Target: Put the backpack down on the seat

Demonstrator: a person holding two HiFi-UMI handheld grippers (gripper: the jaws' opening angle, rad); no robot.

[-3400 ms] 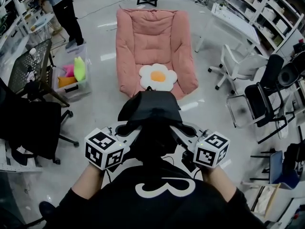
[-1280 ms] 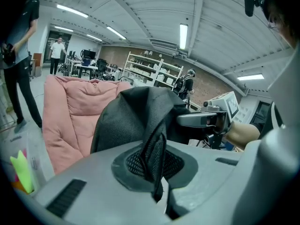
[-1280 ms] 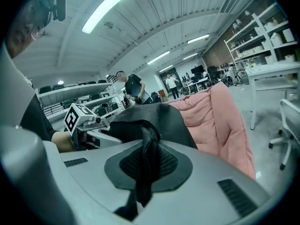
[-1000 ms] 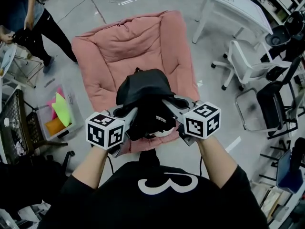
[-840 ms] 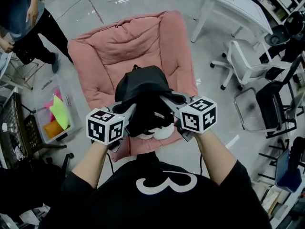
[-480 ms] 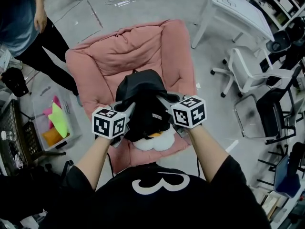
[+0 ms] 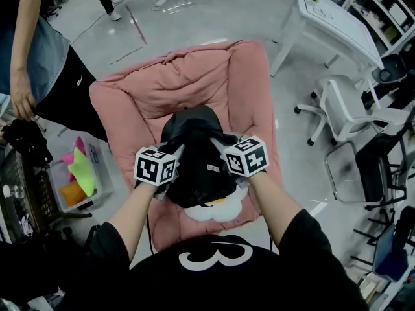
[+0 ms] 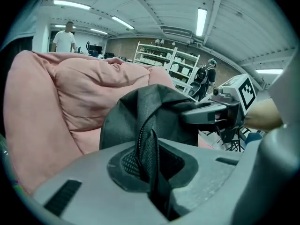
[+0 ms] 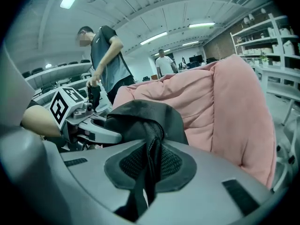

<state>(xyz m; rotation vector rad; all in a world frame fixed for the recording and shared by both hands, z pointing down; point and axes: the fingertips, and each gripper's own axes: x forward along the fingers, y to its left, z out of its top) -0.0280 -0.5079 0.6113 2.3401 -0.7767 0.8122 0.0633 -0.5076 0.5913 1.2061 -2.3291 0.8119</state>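
A black backpack (image 7: pixel 196 154) hangs over the pink padded seat (image 7: pixel 201 83), between my two grippers. Its lower end covers most of a fried-egg cushion (image 7: pixel 217 209) lying on the seat's front. My left gripper (image 7: pixel 174 157) is shut on the backpack's left side; the fabric and zipper (image 8: pixel 145 149) are pinched between its jaws. My right gripper (image 7: pixel 224 155) is shut on the right side, with a fold of backpack fabric (image 9: pixel 150 165) squeezed in the jaws. The pink backrest (image 8: pixel 70 93) rises behind the bag (image 9: pixel 140 116) in both gripper views.
A person (image 7: pixel 39 70) stands at the seat's left, close to a clear bin of coloured toys (image 7: pixel 78 180). A white table (image 7: pixel 331 24) and white office chair (image 7: pixel 347 112) stand to the right, black chairs (image 7: pixel 379 167) beyond. A black mesh chair (image 7: pixel 19 193) is at the left edge.
Both grippers have carried the backpack forward and down over the seat, closer together. The person at the left has stepped nearer.
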